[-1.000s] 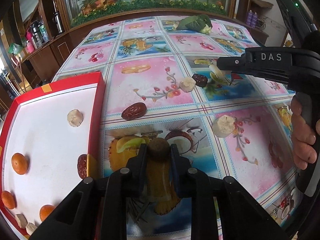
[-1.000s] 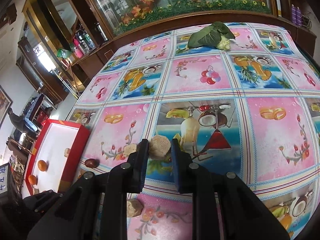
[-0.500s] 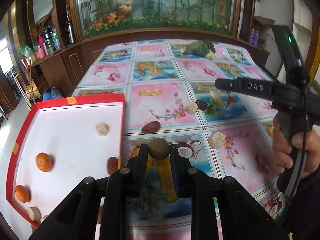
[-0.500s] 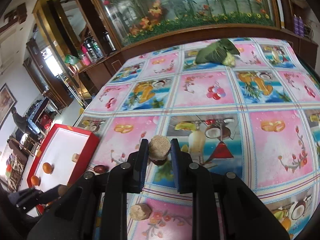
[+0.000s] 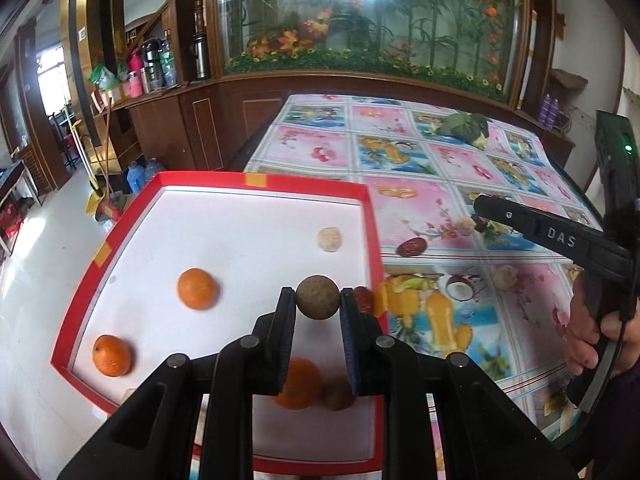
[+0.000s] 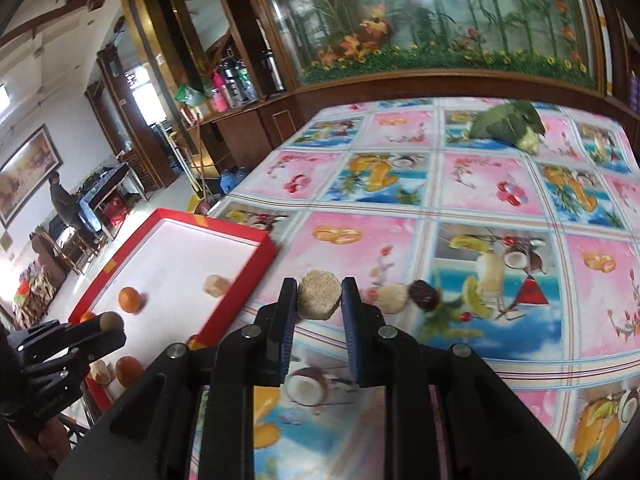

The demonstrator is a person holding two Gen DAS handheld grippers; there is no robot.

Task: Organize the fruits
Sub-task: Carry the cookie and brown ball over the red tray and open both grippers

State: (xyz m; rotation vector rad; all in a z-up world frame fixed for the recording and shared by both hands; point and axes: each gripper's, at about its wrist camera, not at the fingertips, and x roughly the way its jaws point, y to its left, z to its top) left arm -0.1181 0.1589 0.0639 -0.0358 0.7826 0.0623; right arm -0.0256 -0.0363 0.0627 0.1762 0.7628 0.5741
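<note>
- my left gripper (image 5: pixel 318 303) pinches a brown round fruit (image 5: pixel 317 297) over the red tray (image 5: pixel 256 179)
- my right gripper (image 6: pixel 320 300) pinches a pale cut fruit piece (image 6: pixel 319 296) above the tablecloth (image 6: pixel 480 184), right of tray

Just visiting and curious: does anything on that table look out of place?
Yes: a leafy green vegetable lies alone at the far end of the tablecloth, away from the small fruits near the red tray. Nothing looks spilled or broken.

glossy printed plastic tablecloth (image 6: pixel 472 200); matt white floor inside red tray (image 5: pixel 362 194); rough brown ball (image 5: pixel 318 297); grainy tan disc (image 6: pixel 319 295); dimpled oranges (image 5: pixel 197 289); polished wood cabinets (image 5: pixel 224 128).
</note>
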